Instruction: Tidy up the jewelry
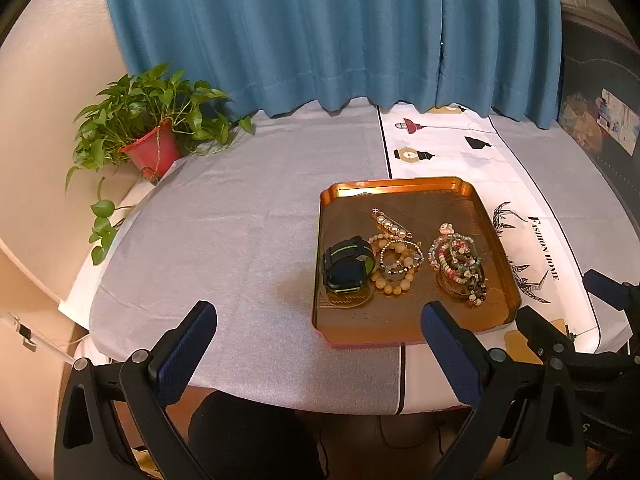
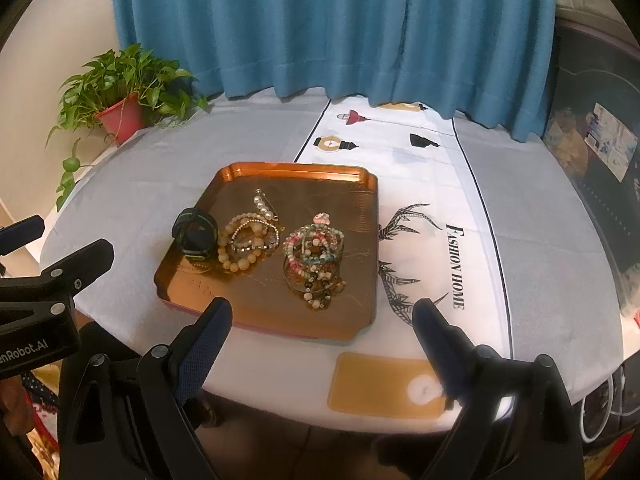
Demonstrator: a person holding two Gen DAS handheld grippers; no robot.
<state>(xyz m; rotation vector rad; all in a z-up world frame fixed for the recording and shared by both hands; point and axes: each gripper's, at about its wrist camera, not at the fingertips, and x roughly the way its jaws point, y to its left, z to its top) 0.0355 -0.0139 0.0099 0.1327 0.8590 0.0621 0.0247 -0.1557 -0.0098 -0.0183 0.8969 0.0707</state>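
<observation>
A copper tray [image 1: 404,326] [image 2: 276,320] lies on the table and holds the jewelry. In it are a dark watch with a green-edged strap [image 1: 347,265] [image 2: 196,238], a pile of beige bead bracelets [image 1: 396,266] [image 2: 247,246], a pearl pin [image 1: 391,222] [image 2: 264,206] and a pile of colourful bead bracelets [image 1: 458,264] [image 2: 316,260]. My left gripper [image 1: 318,320] is open and empty, at the near table edge left of the tray's front. My right gripper [image 2: 322,316] is open and empty, just before the tray's near edge.
A potted green plant in a red pot [image 1: 154,152] [image 2: 120,118] stands at the far left. A white printed runner [image 1: 520,248] [image 2: 436,240] crosses the grey tablecloth. Blue curtains [image 1: 320,32] hang behind. Dark furniture [image 2: 600,160] stands at the right.
</observation>
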